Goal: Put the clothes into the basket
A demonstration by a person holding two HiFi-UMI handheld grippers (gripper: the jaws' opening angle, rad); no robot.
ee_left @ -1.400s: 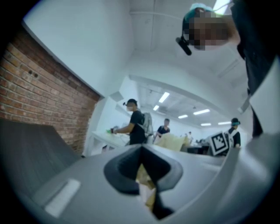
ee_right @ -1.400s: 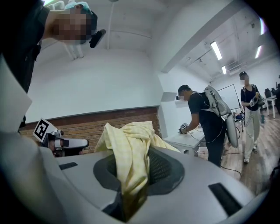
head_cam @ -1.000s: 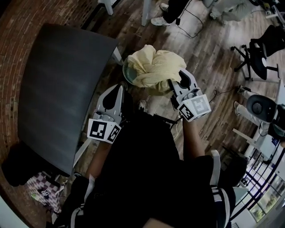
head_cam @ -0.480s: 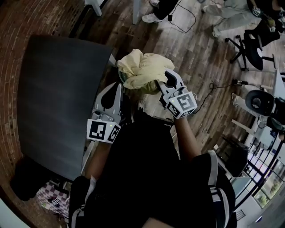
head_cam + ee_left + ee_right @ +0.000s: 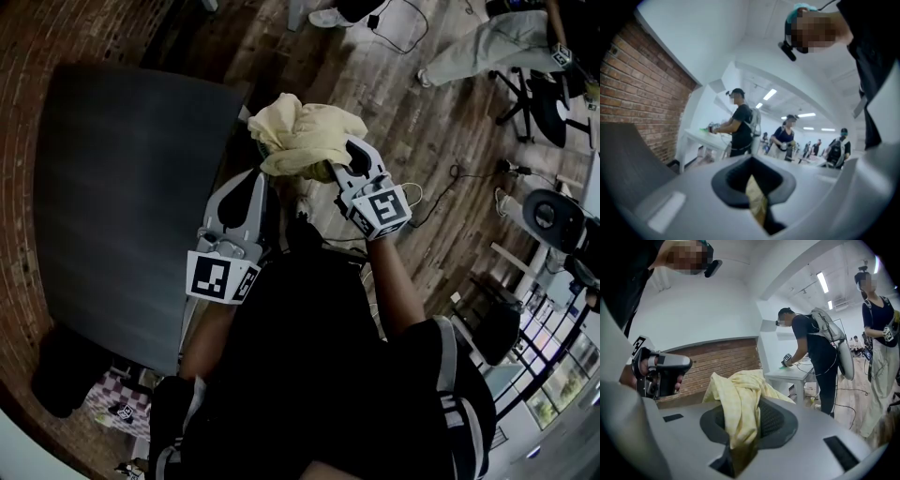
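Head view: right gripper (image 5: 337,170) is clamped on a bunched pale-yellow garment (image 5: 305,136), held above the wooden floor (image 5: 441,141) just off the dark table's (image 5: 122,187) corner. Left gripper (image 5: 254,181) sits beside it, jaws closed together, holding nothing.

No word, brand or number is legible in any view. The only signs are black-and-white square code markers. They stand on the faces of the cube (image 5: 221,277) of the left gripper (image 5: 251,180) and on the cube (image 5: 382,209) of the right gripper (image 5: 339,157). There is also a small one on a checkered item (image 5: 112,405) at the head view's lower left, and one on a device (image 5: 787,357) held by a background person.
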